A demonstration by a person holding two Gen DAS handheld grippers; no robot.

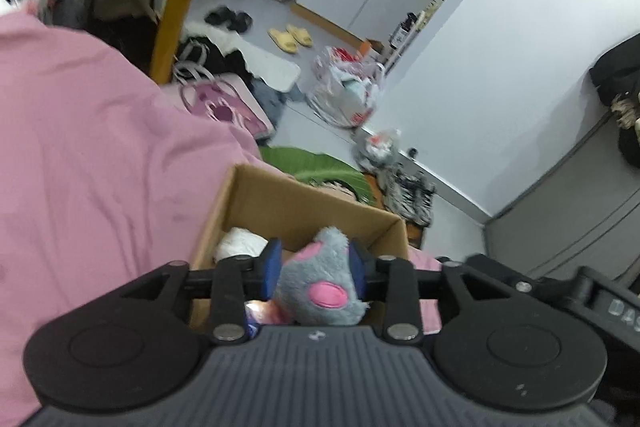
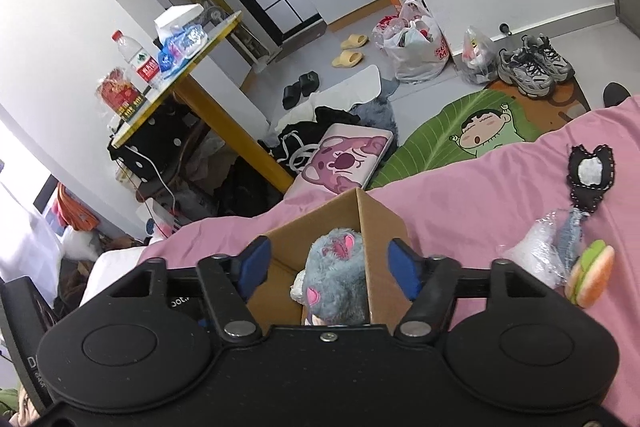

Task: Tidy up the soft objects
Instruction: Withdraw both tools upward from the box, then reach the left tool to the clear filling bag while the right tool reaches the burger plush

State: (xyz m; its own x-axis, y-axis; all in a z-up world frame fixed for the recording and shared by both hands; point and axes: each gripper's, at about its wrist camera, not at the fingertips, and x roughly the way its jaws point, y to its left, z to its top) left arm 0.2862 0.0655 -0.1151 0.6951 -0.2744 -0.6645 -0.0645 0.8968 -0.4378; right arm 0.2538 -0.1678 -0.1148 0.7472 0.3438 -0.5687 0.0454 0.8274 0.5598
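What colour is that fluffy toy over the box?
Grey-blue with pink patches; the plush toy shows best in the left wrist view.

A grey plush toy (image 1: 320,279) with pink patches sits in a brown cardboard box (image 1: 296,207) on pink bedding (image 1: 88,131); blue gripper pads (image 2: 254,263); green leaf-print rug (image 2: 452,123).

The cardboard box (image 2: 320,227) stands open-topped on the pink bed (image 2: 480,187), its walls hemming the grey plush (image 2: 340,267); bare bedding lies beside the box.
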